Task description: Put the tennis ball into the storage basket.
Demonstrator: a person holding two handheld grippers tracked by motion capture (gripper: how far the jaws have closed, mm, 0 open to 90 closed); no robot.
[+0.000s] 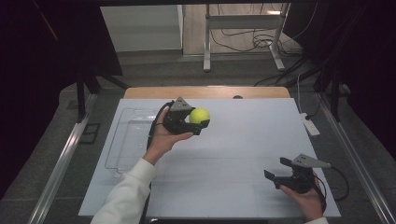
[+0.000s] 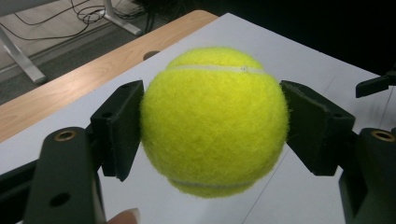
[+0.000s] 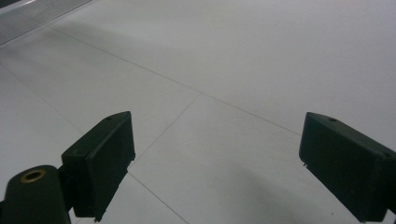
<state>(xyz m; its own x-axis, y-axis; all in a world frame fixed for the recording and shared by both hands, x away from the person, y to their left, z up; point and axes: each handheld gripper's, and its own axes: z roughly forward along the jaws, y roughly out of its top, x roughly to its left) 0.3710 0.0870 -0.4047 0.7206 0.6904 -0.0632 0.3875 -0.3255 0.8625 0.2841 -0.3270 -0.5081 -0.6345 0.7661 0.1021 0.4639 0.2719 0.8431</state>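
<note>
A yellow tennis ball (image 1: 200, 115) is held above the white table top (image 1: 243, 140), left of its middle. My left gripper (image 1: 198, 122) is shut on it; in the left gripper view both black pads press the sides of the ball (image 2: 214, 122). My right gripper (image 1: 278, 170) rests low near the table's front right, its jaws wide apart. In the right gripper view nothing lies between the two black fingers (image 3: 100, 161), just bare white surface.
A clear plastic tray (image 1: 130, 140) lies on the table's left side, beside the left forearm. A wooden strip (image 1: 205, 92) runs along the far edge. A white power strip (image 1: 310, 124) sits at the right edge. Cables and metal stand legs cover the floor beyond.
</note>
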